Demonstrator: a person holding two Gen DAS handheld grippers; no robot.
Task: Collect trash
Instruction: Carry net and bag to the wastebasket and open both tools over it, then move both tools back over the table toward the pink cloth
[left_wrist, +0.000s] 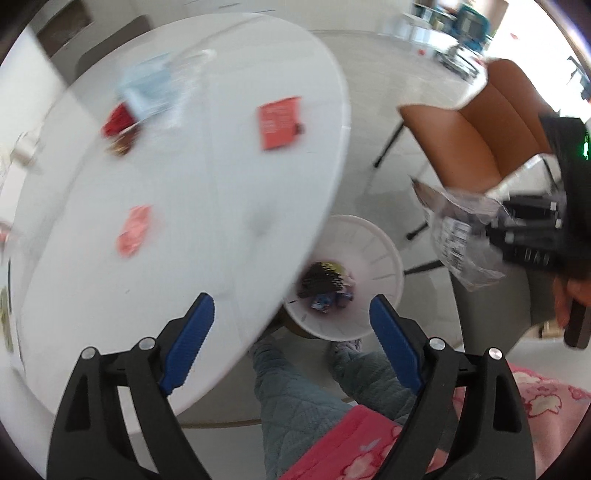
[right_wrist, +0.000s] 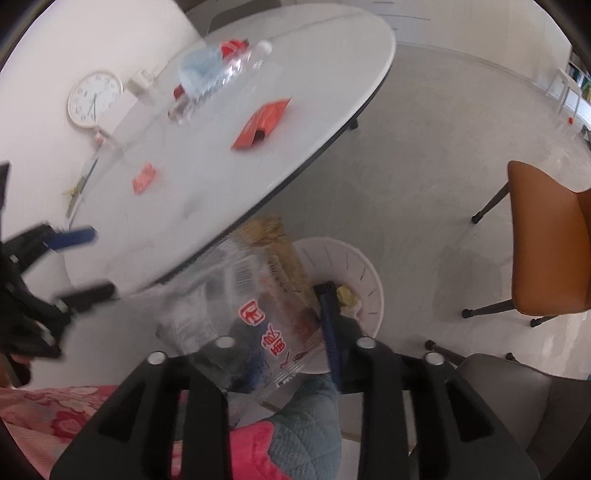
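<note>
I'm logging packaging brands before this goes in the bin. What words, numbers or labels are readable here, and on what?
Nothing can be quoted with confidence.
On the clear wrapper: large red Chinese characters, rotated and blurred, not surely readable.
Also on it: a barcode, digits too small to read.
On the red packet: pale print, blurred, unreadable.
On the clock: hour numerals, too small to read.
</note>
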